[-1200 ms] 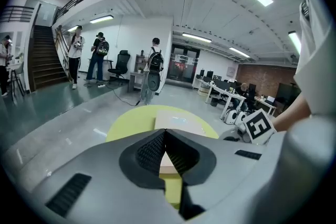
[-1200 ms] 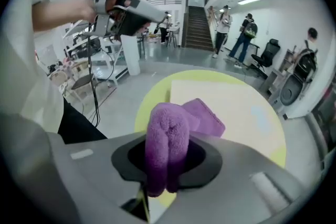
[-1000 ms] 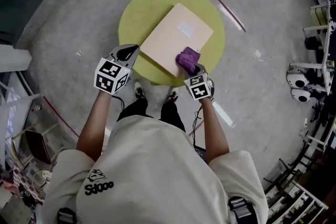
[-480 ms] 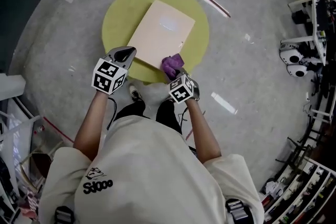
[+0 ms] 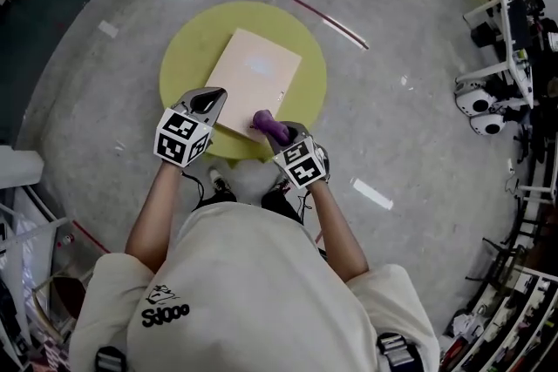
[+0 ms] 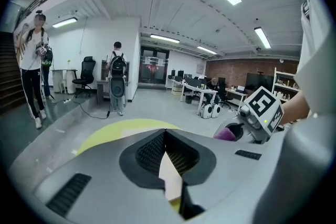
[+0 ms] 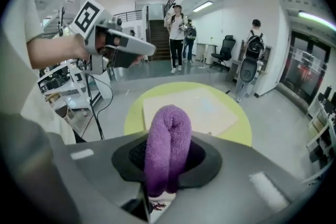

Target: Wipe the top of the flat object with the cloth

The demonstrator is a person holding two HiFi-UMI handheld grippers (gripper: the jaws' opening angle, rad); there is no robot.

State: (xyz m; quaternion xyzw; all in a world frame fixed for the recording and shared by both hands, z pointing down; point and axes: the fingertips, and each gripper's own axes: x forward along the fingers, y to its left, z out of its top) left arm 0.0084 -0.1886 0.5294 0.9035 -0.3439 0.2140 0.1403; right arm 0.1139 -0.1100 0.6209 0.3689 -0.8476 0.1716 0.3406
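Observation:
A beige flat board [image 5: 257, 74] lies on a round yellow table [image 5: 179, 57]. My right gripper [image 5: 277, 133] is shut on a rolled purple cloth [image 5: 268, 125] at the board's near edge. In the right gripper view the cloth [image 7: 168, 149] stands up between the jaws, with the board [image 7: 194, 107] spread out beyond it. My left gripper [image 5: 212, 96] hovers at the board's near left edge, jaws shut and holding nothing. In the left gripper view its tips [image 6: 166, 136] meet over the yellow table [image 6: 105, 134], and the purple cloth [image 6: 226, 134] shows at the right.
The grey floor around the table bears a red line [image 5: 327, 22]. White machines [image 5: 478, 111] and racks stand at the right. People [image 7: 178, 34] stand near stairs and desks farther off. My feet [image 5: 248, 179] are under the table's near rim.
The right gripper has carried the cloth from the board's near right corner leftward along the near edge, closer to the left gripper. The left gripper stays by the board's near left edge.

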